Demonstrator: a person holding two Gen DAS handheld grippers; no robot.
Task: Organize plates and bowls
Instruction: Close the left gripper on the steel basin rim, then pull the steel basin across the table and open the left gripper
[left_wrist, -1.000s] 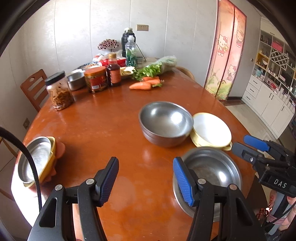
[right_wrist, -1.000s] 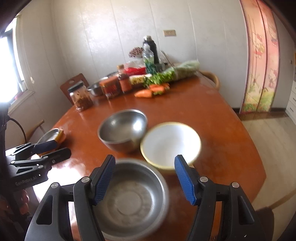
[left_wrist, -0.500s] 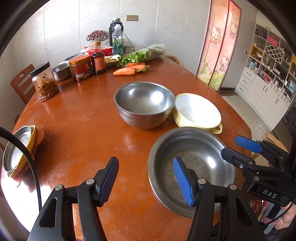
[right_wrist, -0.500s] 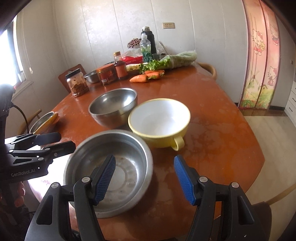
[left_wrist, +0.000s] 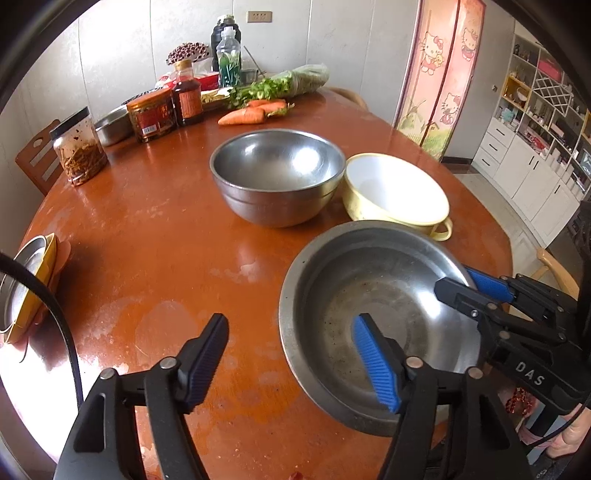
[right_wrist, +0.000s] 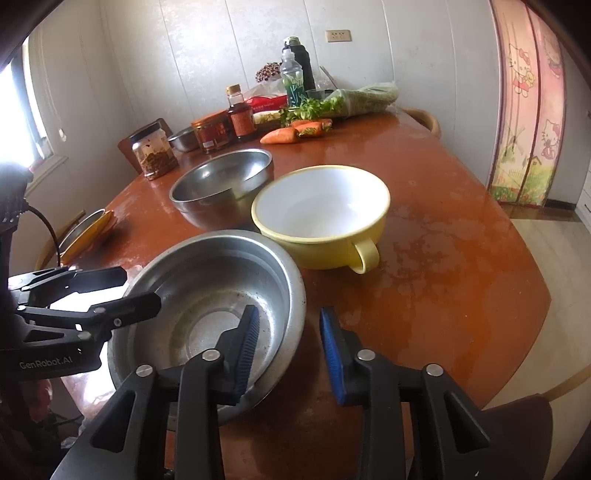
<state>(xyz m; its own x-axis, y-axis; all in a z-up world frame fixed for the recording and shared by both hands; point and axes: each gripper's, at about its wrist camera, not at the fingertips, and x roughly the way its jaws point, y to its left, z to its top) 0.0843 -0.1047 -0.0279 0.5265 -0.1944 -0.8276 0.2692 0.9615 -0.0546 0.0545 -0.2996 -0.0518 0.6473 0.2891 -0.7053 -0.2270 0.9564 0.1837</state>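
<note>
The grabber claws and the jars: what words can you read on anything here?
"DAS" on the right claw, on its black body.
"GenRobot.AI" on the left claw, on its black body.
The red-labelled jar and the sauce bottle carry print too small and blurred to read.
The door curtain shows cartoon cats, no readable words.

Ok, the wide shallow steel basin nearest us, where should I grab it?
Take the wide steel basin by its thin rolled rim, one pad inside and one outside, from the near table edge. It is too broad to span and its wall flares low. The right claw is closing astride the near-right rim; the left claw, opening, straddles the opposite rim.
</note>
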